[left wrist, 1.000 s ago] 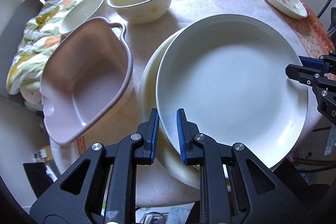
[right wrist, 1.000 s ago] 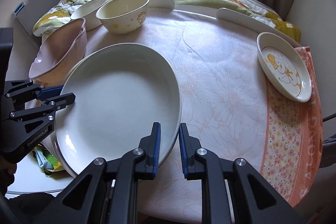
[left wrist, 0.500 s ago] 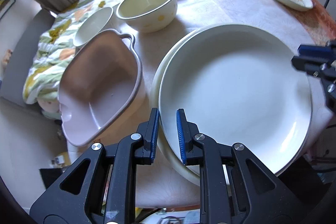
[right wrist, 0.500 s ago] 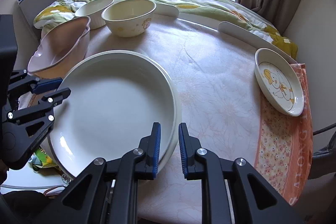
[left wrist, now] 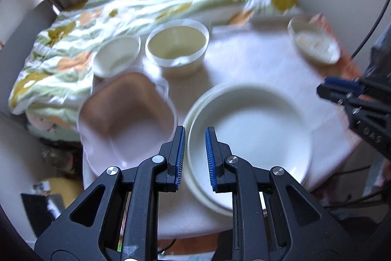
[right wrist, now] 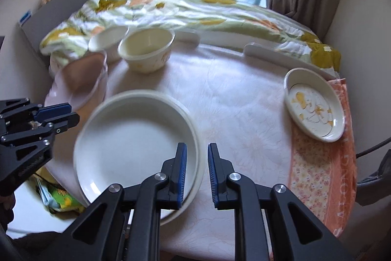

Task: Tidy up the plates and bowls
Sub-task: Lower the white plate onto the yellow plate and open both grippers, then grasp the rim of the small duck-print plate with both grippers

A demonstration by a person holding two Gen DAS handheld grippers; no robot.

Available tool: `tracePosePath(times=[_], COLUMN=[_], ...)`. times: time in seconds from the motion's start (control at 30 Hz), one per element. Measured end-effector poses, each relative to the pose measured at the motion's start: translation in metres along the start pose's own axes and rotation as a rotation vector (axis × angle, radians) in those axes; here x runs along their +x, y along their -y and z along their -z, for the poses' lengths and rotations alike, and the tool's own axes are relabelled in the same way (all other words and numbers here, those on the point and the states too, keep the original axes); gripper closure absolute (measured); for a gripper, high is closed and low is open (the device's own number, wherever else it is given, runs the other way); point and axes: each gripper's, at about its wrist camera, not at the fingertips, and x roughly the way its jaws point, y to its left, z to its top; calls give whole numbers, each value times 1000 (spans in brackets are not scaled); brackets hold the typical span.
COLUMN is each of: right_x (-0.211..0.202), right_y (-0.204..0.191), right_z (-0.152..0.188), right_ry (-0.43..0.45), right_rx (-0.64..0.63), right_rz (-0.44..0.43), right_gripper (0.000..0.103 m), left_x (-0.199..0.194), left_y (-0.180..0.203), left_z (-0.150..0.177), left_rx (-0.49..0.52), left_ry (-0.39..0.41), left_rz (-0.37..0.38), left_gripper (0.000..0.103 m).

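Observation:
A large white plate [left wrist: 251,131] [right wrist: 134,138] lies stacked on a cream plate [left wrist: 195,190] [right wrist: 195,177] at the table's near edge. My left gripper [left wrist: 194,155] is open and empty, above the stack's left rim. My right gripper [right wrist: 196,173] is open and empty, above the stack's right rim. A pink square dish [left wrist: 124,114] [right wrist: 80,80], a cream bowl [left wrist: 177,45] [right wrist: 146,50] and a small white bowl [left wrist: 117,55] [right wrist: 107,38] stand at the far left. A small patterned plate [left wrist: 315,43] [right wrist: 314,104] sits at the right.
The round table [right wrist: 239,94] has a pale cloth and an orange flowered mat [right wrist: 322,163] at the right. A flowered quilt [right wrist: 185,11] lies behind it, under curtains and a window. Cables hang at the right.
Both grippers have let go of the white plate and pulled back and up. The plate now rests on the cream plate. Both views show more of the room.

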Motion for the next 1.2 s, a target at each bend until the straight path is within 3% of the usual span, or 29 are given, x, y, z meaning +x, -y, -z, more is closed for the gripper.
tracePosePath(times=[0.03,0.07,0.13,0.17,0.2,0.37,0.5,0.63,0.77,0.87,1.03,1.07,1.2], right_x=[-7,-11,-22,-28,-36,-62,-80,-95,-88,-68,-13,-1,42], right_y=[6,10,20,25,32,69,109,146,183,213,248,255,273], right_z=[-3,-5,-6,-5,-3,11,15,16,11,13,22,24,28], right_ry=[15,25,53,68,89,110,64,108,112,114,76,71,24], right_rx=[26,46,91,111,131,227,283,364,413,513,645,682,752], right_rz=[-1,-1,6,13,24,106,203,219,196,104,15,-22,-91], right_gripper=[87,85,53,13,0,0,0,0,0,0,1,5,41], left_x=[-6,-9,-18,-23,-29,-26,-8,9,40,70,144,157,199], left_y=[-2,-3,-1,1,5,33,63,101,139,161,196,202,217], left_z=[-7,-12,-25,-30,-35,-68,-103,-136,-169,-189,-211,-214,-220], left_rx=[-11,-17,-16,-11,-2,56,75,107,127,132,157,158,157], left_ry=[18,31,84,120,157,167,135,128,69,20,-111,-135,-212], left_rz=[27,50,90,104,128,210,321,386,426,473,490,485,491], left_gripper=[87,78,34,4,0,0,0,0,0,0,2,7,28])
